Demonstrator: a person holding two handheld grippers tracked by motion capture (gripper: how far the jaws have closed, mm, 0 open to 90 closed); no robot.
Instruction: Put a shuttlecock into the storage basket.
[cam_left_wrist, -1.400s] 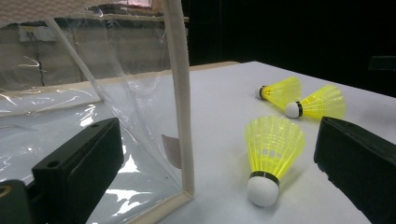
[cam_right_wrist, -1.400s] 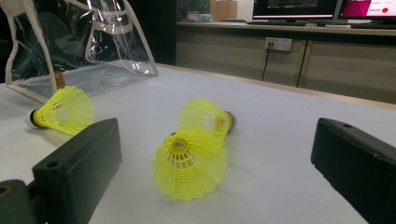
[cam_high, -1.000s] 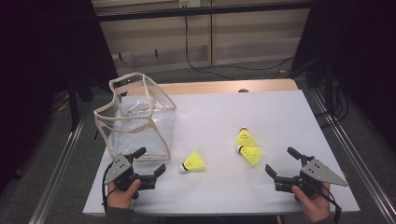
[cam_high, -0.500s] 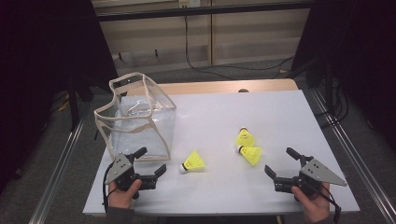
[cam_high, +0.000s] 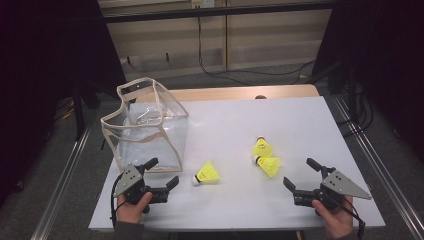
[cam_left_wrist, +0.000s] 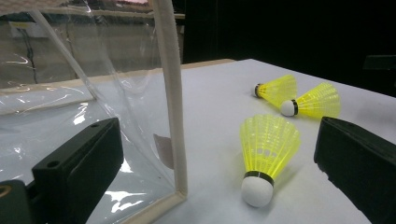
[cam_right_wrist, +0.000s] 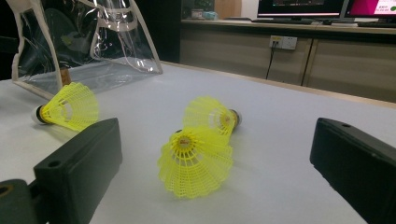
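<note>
At the left of the white-topped desk (cam_high: 300, 120) stood one clear plastic pouch with cream fabric piping along its edges (cam_high: 145, 127), upright and open at the top, its walls creased and glinting. Just in front of it, near the desk's front edge, the left gripper (cam_high: 161, 174) was held in a person's left hand (cam_high: 132, 210), its two black jaws spread apart with nothing between them; in the left gripper view one jaw lay in front of the pouch's clear wall and the other off to the side of the nearest shuttlecock. Three yellow shuttlecocks lay on the desk in all. The first, a yellow plastic-skirted shuttlecock with a white cork tip (cam_high: 206, 174), lay on its side alone, near the pouch's front corner and a little apart from it, its tip pointing toward the left gripper. Farther right, two more yellow shuttlecocks lay close together near the desk's middle: the rear one (cam_high: 262, 147) and the front one (cam_high: 268, 165), and whether they touched could not be told. At the far right, near the front edge, the right gripper (cam_high: 301, 176) sat in the person's right hand (cam_high: 336, 217), carrying a grey three-cornered plate (cam_high: 344, 184) on top; its jaws were likewise spread wide and empty, aimed at the pair.
</note>
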